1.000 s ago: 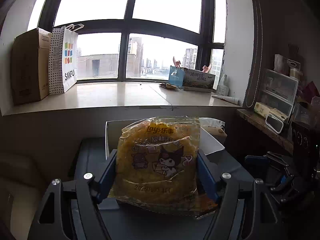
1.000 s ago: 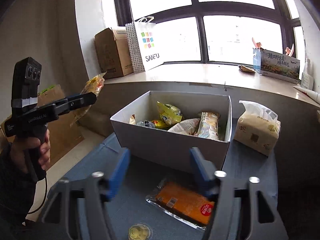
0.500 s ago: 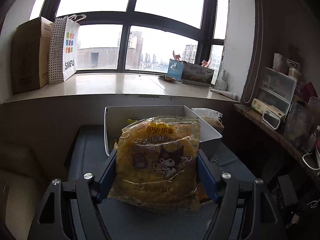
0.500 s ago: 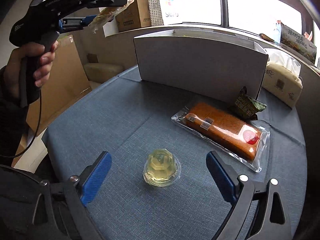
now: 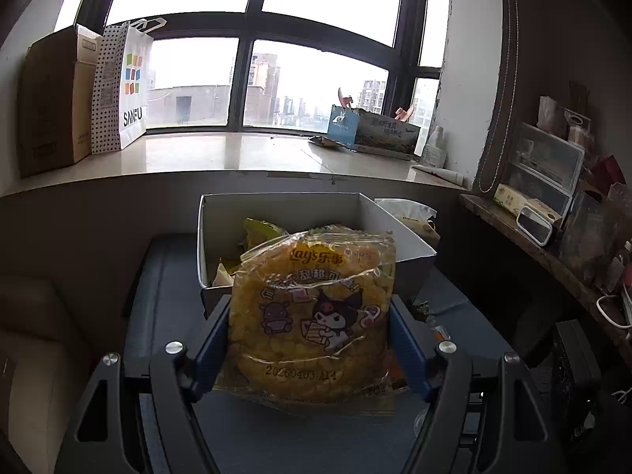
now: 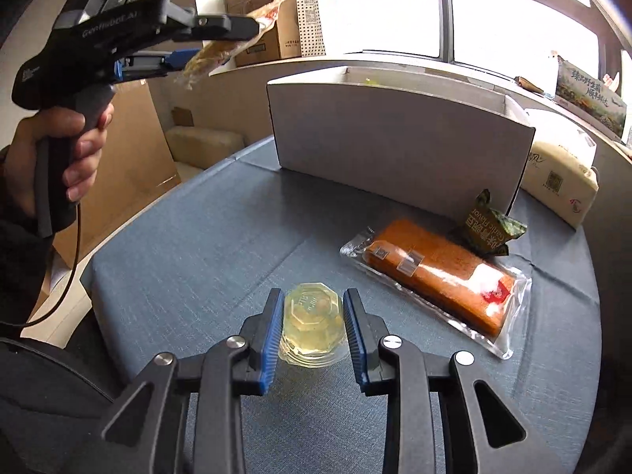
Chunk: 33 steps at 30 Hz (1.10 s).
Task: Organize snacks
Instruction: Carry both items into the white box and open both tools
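My left gripper (image 5: 310,316) is shut on a yellow Lay's chip bag (image 5: 312,316) and holds it in the air in front of the white snack box (image 5: 410,243), which holds several packets. The same gripper and bag (image 6: 225,49) show at the upper left of the right wrist view. My right gripper (image 6: 314,308) is down on the blue table, its blue pads touching both sides of a clear jelly cup (image 6: 312,324). An orange cake in clear wrap (image 6: 434,272) and a green garlic snack packet (image 6: 488,225) lie to the right, by the box (image 6: 395,142).
A tissue pack (image 6: 561,170) sits right of the box. On the windowsill stand a cardboard box (image 5: 51,102), a SANFU bag (image 5: 122,87) and a printed box (image 5: 375,130). Shelves with clutter (image 5: 553,197) line the right wall. The round table's edge (image 6: 130,237) is at left.
My right gripper has closed from wide open onto the jelly cup after dropping to the table. My left gripper has carried the chip bag forward and higher, so the inside of the box shows.
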Tool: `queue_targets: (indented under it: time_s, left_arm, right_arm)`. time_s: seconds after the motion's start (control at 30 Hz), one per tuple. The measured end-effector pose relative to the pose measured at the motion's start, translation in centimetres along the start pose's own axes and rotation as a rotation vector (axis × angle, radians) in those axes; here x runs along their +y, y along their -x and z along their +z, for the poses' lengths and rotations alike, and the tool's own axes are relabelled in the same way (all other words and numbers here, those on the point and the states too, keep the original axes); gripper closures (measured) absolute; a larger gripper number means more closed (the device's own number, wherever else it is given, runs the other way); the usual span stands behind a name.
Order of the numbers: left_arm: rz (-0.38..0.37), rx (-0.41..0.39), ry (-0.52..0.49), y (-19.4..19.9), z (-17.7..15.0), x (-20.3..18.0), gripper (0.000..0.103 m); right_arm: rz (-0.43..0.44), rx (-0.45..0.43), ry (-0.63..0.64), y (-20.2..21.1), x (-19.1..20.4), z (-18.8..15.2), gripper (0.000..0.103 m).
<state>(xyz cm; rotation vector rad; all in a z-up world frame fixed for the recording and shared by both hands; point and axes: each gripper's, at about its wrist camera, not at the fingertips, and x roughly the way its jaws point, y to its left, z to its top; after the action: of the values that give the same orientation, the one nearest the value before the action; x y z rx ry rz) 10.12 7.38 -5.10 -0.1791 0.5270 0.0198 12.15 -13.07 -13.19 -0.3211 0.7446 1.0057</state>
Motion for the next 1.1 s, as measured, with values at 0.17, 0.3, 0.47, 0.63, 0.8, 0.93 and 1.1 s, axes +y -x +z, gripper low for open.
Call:
queue_targets:
  time_s: [0.17, 0.3, 0.47, 0.63, 0.8, 0.93, 1.1]
  left_arm:
    - [-0.015, -0.021, 0.007, -0.5, 1.6, 0.4, 0.025]
    - [-0.02, -0.04, 0.031, -2.1, 4.2, 1.2, 0.025]
    - [0.007, -0.023, 0.042, -6.3, 7.7, 2.4, 0.025]
    - [0.053, 0.044, 0.048, -10.7, 9.7, 3.1, 0.025]
    - [0.128, 0.135, 0.036, -13.4, 9.9, 3.6, 0.0]
    - [0.156, 0.145, 0.054, -13.3, 9.3, 4.1, 0.0]
    - [0.146, 0.123, 0.071, -11.9, 8.8, 3.9, 0.0]
  right_arm:
    - [-0.038, -0.129, -0.027, 3.2, -2.0, 4.4, 0.071]
    - [-0.083, -0.257, -0.053, 5.5, -4.6, 10.2, 0.071]
    - [-0.108, -0.295, -0.141, 3.5, -8.6, 16.8, 0.071]
    - [-0.128, -0.225, -0.212, -0.2, -12.0, 20.3, 0.07]
    - [-0.201, -0.162, -0.272, -2.9, -14.7, 20.7, 0.046]
    - [-0.158, -0.201, -0.336, -2.3, -15.7, 19.6, 0.0]
    - [-0.208, -0.211, -0.272, -1.3, -14.0, 19.3, 0.0]
